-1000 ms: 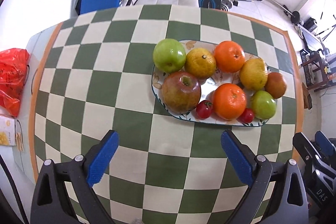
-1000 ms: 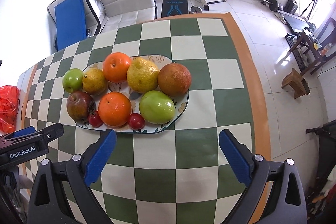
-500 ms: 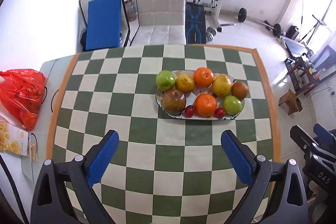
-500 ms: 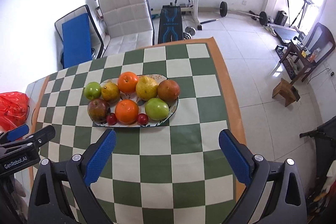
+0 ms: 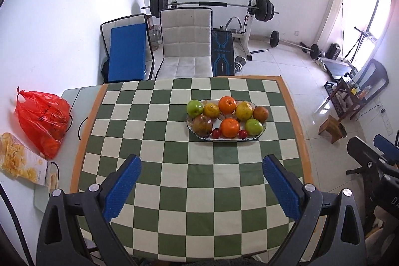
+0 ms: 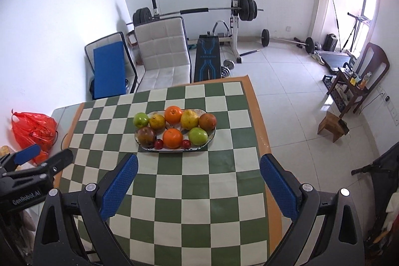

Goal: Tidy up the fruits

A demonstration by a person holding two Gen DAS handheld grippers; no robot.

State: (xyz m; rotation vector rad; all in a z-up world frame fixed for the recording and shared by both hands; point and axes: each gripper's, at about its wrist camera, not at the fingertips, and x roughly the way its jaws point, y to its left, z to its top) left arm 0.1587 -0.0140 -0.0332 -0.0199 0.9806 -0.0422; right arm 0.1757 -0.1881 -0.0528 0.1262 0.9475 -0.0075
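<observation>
A table covered by a green-and-cream checkered cloth with an orange border [image 5: 174, 191] fills the lower part of both views. On its far half sits an oval patterned ceramic plate [image 5: 259, 137] crowded with fruit — two round oranges [image 5: 230, 127], two green apples [image 5: 194, 108], a dull red apple [image 5: 202, 126], two yellow citrus fruits [image 5: 244, 111], a brownish-orange fruit [image 5: 260, 114] and two small red tomatoes [image 5: 216, 133] at the near rim. A red plastic bag [image 5: 43, 121] lies off the cloth's left edge. The left gripper [image 5: 200, 185] hangs above the near cloth, blue pads spread wide, empty; the right gripper [image 6: 198, 182] likewise, wide apart and holding nothing.
</observation>
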